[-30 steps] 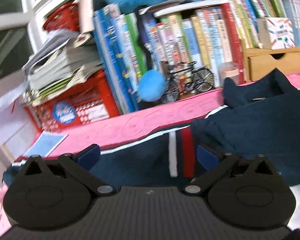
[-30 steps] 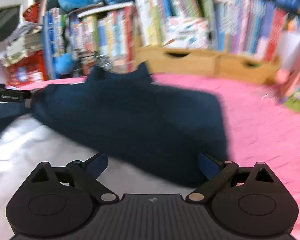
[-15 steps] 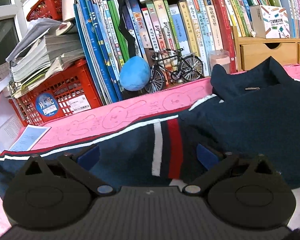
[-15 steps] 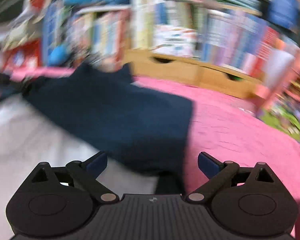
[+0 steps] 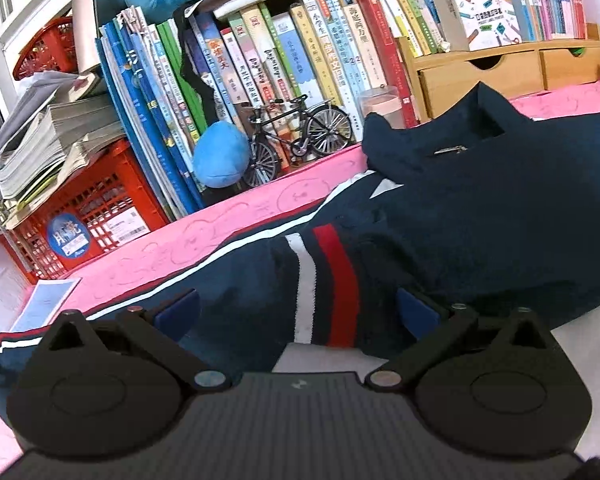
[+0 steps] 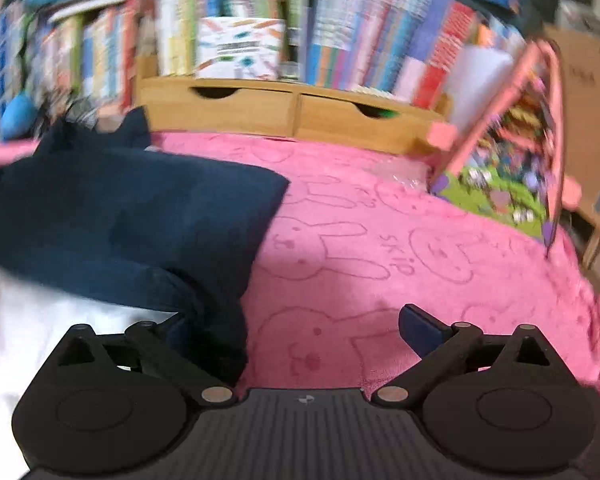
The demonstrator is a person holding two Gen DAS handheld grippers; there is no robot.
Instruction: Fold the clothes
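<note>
Navy garment (image 5: pixel 480 216) with 1 white and 1 red stripe lies on the pink blanket (image 6: pixel 400 240), marked "SKIP". Left tool (image 5: pixel 296 312) and right tool (image 6: pixel 296 328) gape wide, gripping nothing.

Your right tongs (image 6: pixel 296 328) have swung rightward off the navy blue cloth garment (image 6: pixel 132 216); now only its edge sits by the left finger, with pink rabbit-print blanket (image 6: pixel 400 240) ahead. Your left tongs (image 5: pixel 296 312) have edged closer over the red-and-white striped sleeve (image 5: pixel 324 280).
</note>
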